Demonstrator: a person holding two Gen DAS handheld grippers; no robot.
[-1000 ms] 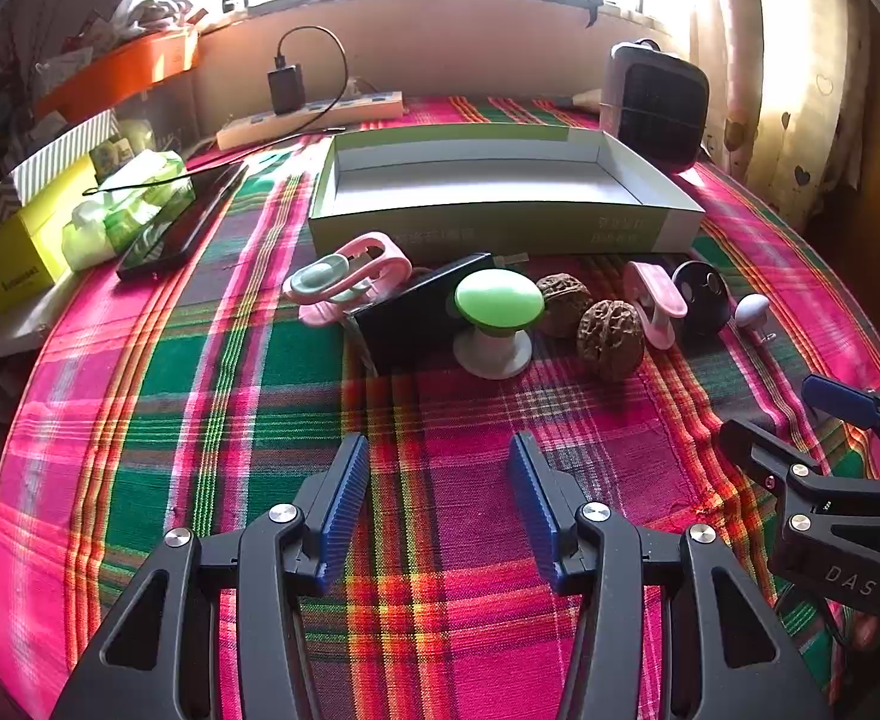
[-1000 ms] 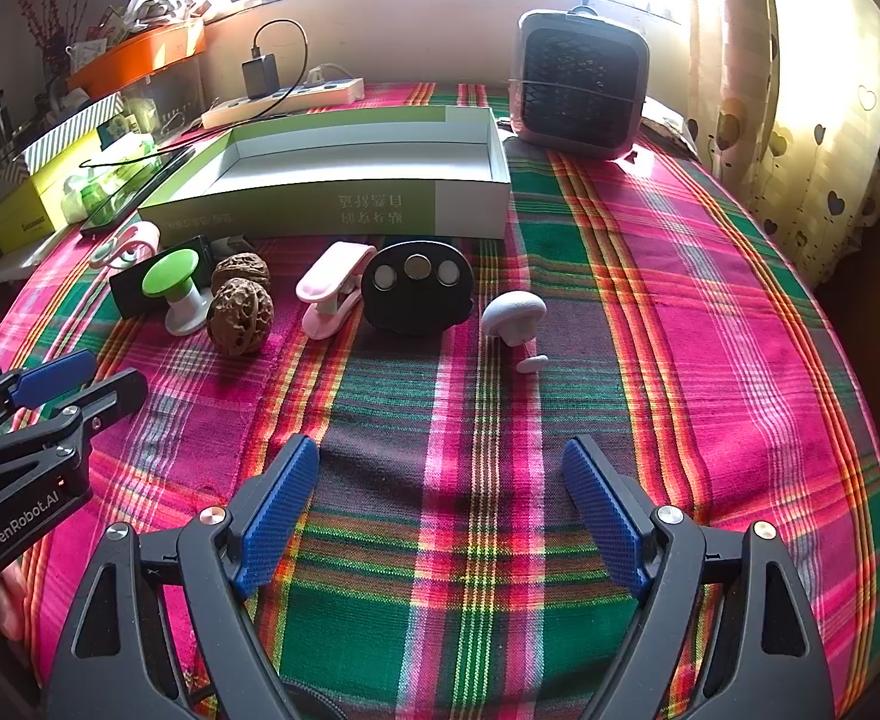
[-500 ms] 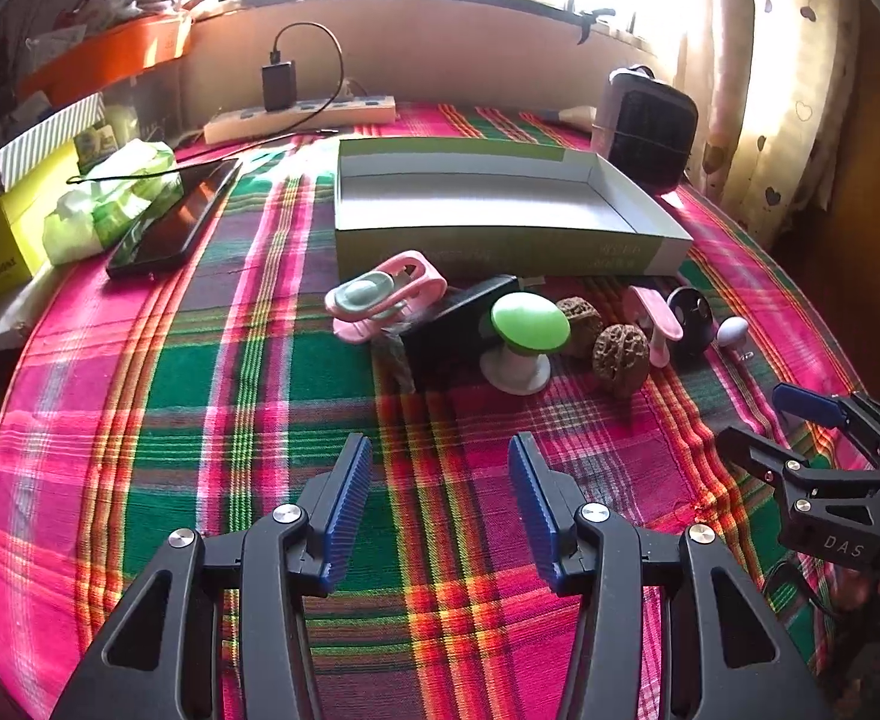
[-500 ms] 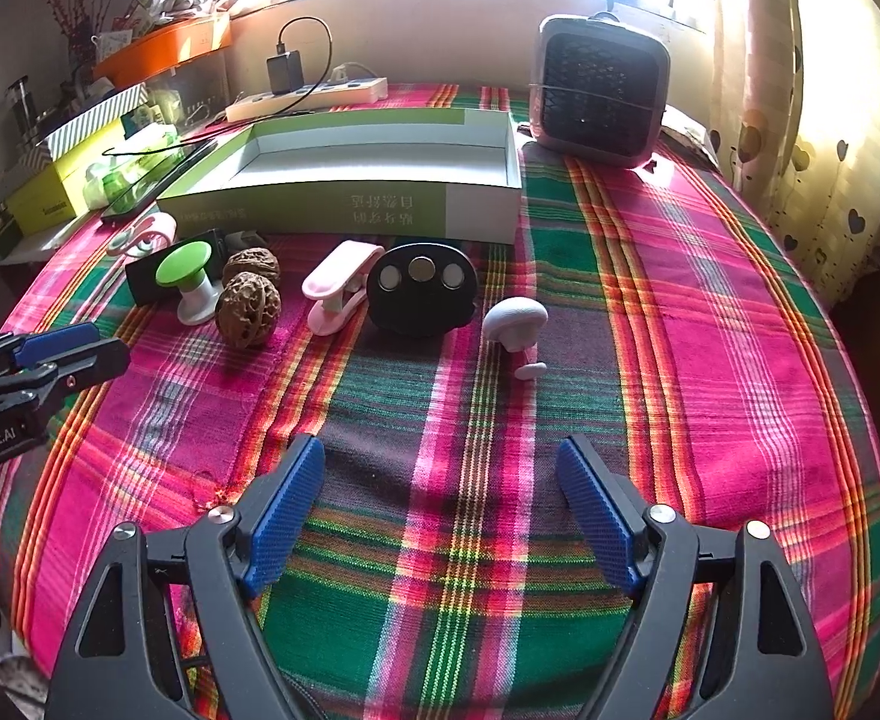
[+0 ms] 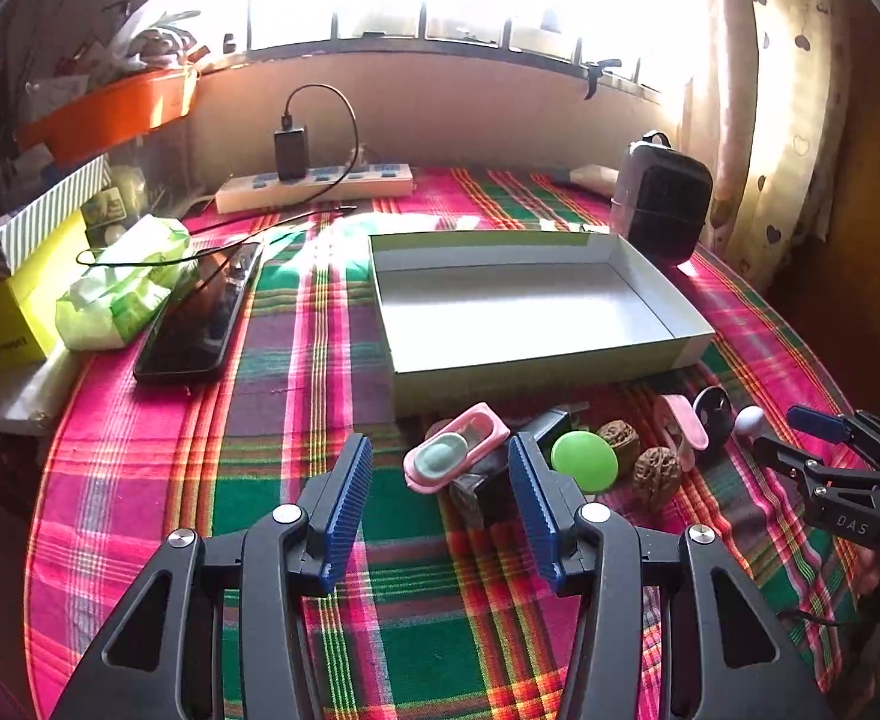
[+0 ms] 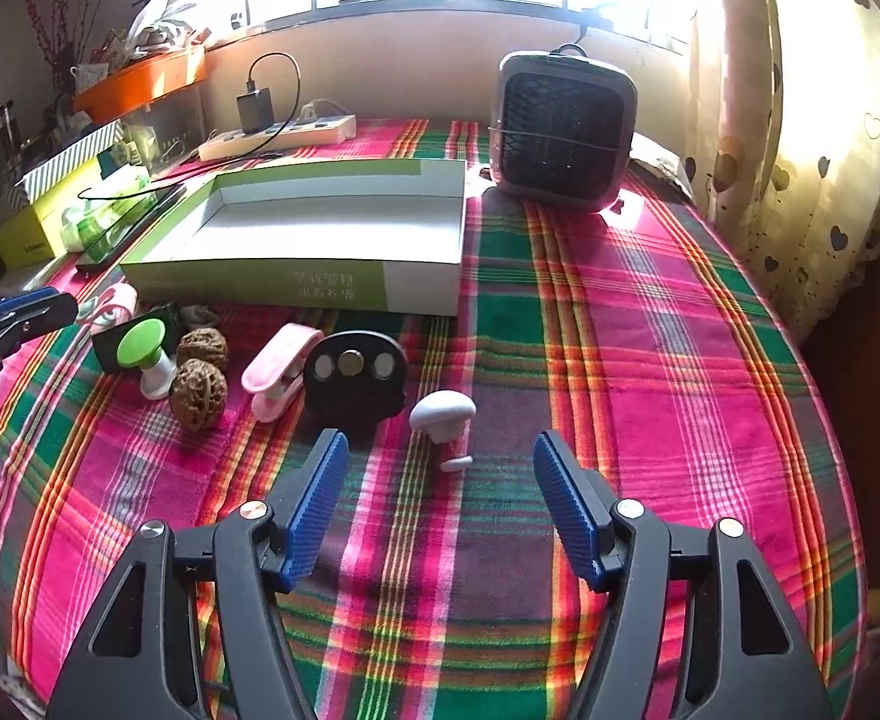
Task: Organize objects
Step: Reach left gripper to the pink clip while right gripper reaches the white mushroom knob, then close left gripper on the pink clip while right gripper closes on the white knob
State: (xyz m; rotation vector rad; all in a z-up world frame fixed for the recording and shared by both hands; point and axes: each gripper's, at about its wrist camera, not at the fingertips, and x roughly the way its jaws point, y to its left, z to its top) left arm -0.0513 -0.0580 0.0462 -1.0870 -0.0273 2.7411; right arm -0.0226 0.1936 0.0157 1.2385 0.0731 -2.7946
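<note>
An empty green-and-white box [image 5: 530, 300] sits mid-table, with small objects in a row before it. My left gripper [image 5: 440, 462] is open, and a pink case with a teal lid [image 5: 452, 459] lies just beyond its tips, untouched. To the right are a black block [image 5: 488, 483], a green mushroom knob [image 5: 584, 459], two walnuts [image 5: 656, 471], a pink clip [image 5: 686, 426] and a black round holder [image 6: 356, 372]. My right gripper [image 6: 440, 453] is closing, with a white mushroom knob [image 6: 443, 414] between its tips, and the pads are clear of it.
A grey fan [image 6: 563, 132] stands behind the box's right corner. A power strip with charger [image 5: 314, 180], a phone [image 5: 194, 318], a green tissue pack [image 5: 122, 288] and a yellow carton [image 5: 8, 312] line the left. Curtains [image 6: 800, 120] hang on the right.
Both grippers came forward toward the row of objects. The pink case now sits at the left gripper's tips and the white knob at the right's. The right jaws have narrowed a little.
</note>
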